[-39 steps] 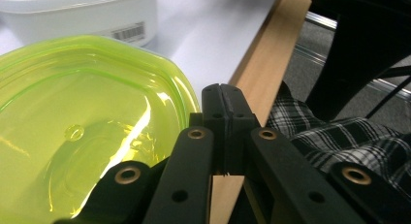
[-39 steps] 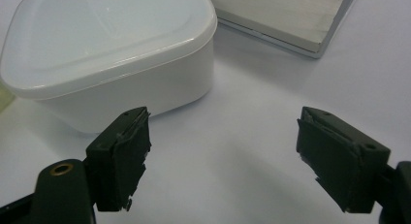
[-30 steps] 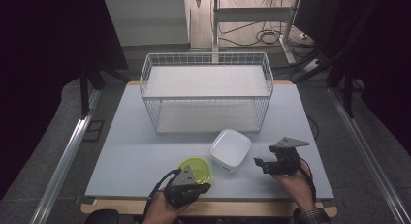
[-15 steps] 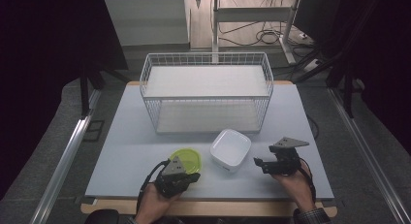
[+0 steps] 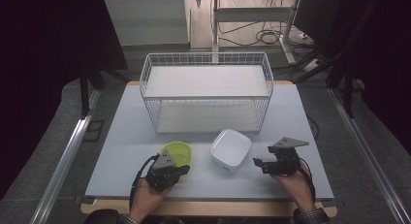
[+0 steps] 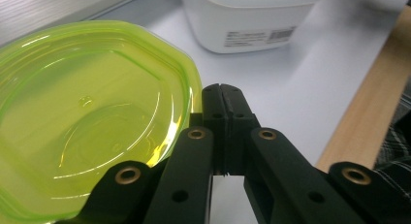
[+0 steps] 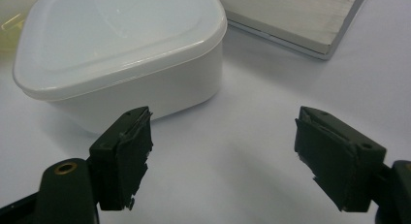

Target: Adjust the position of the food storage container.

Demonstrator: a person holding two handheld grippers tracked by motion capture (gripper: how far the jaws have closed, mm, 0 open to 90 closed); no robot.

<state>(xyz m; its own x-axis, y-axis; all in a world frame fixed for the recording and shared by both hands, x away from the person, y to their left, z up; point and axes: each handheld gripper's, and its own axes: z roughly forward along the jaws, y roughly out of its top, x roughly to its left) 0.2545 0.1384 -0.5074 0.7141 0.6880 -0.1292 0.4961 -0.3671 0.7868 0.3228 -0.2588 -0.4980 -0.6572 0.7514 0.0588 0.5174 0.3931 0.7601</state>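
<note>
Here: left gripper [image 6: 224, 95] closed, empty, beside green lid [image 6: 92, 112]; right gripper [image 7: 223, 158] wide open, empty, near white box [image 7: 121, 54].

A translucent lime-green lid [image 5: 176, 152], rounded with faceted edges, lies flat on the table near its front edge. At its 3 o'clock, close but apart, sits a white rounded-square container [image 5: 230, 149], upright and closed.

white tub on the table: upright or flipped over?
Flipped over. The white tub rests rim-down on the table, flat base up, with its label upside down in the left gripper view.
</note>
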